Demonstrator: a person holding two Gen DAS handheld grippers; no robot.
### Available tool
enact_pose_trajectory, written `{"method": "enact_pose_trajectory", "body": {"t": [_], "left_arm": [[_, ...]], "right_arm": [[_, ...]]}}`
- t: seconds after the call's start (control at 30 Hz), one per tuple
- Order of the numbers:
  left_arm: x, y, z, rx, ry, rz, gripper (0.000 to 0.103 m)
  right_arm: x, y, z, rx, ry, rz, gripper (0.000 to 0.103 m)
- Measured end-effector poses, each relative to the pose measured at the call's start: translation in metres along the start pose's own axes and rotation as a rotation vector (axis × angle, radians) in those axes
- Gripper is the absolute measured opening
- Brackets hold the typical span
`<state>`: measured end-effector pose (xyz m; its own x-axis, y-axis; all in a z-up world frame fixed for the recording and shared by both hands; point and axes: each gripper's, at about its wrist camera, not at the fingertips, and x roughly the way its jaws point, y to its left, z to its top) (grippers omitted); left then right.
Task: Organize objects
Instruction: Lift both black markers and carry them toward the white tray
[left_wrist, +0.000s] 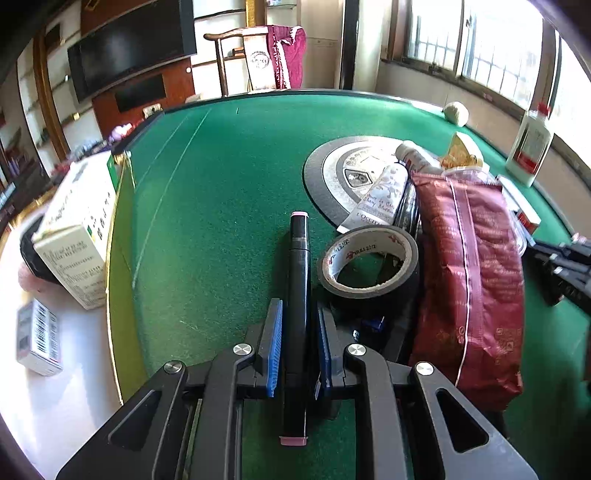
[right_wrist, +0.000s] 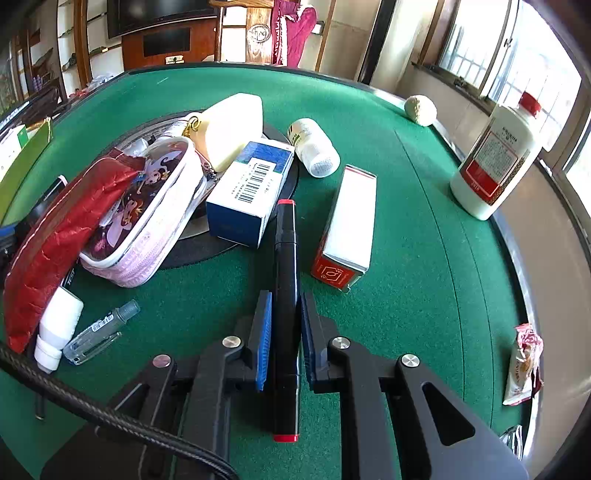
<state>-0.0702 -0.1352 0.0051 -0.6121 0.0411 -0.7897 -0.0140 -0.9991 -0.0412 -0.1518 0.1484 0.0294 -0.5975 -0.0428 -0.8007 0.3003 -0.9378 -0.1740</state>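
So both tongs are loaded right now. The left tongs (left_wrist: 297, 345) are clamped down on a black marker with pink end caps (left_wrist: 298, 295), and the right tongs (right_wrist: 285, 339) are pinched on a black marker with red end caps (right_wrist: 285, 288). In both wrist views the marker's long axis runs straight along the fingers, pointing to 12 o'clock, with the back cap sticking out behind the pads toward 6. So wherever these go, they'll land lengthwise along the way I'm aiming.

Left side, near to far: the roll of tape (left_wrist: 369, 260) sits just beside the pink marker at about 1 o'clock, with the dark red pouch (left_wrist: 469, 280) past it at 2 to 3. Everything from 10 to 12 is bare green table (left_wrist: 229, 166), and at 9 o'clock there's a green-walled tray (left_wrist: 123, 229) holding a white box (left_wrist: 75, 232). My guess is that's the drop spot, so the left hand is the nearer one for it.

Right side: the blue and white box (right_wrist: 251, 192) is close at 11, the red and white carton (right_wrist: 349, 225) at 1, both just beside the marker tip. The cartoon pencil case (right_wrist: 147, 214) is at 10. Open felt runs 2 to 4 toward the table edge, where the big white bottle (right_wrist: 495, 162) stands well apart.
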Motion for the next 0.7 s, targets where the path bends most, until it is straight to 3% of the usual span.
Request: {"method": "enact_pose_trajectory", "body": {"t": [0.17,0.37,0.47,0.7], "left_arm": [[0.001,-0.006,0.001,0.011,-0.002,0.018,0.015],[0.002,-0.006,0.002,0.010,-0.002,0.021,0.015],[0.002,-0.007,0.002,0.016,-0.002,0.030,0.015],[0.003,-0.017,0.002,0.063,-0.003,0.096,0.019]], "right_arm": [[0.000,0.004,0.000,0.011,-0.023,-0.012,0.013],[0.005,-0.008,0.002,0.087,-0.041,0.063,0.013],[0.008,-0.014,0.006,0.131,-0.010,0.085,0.015],[0.005,-0.005,0.006,0.105,0.028,0.045,0.015]]}}
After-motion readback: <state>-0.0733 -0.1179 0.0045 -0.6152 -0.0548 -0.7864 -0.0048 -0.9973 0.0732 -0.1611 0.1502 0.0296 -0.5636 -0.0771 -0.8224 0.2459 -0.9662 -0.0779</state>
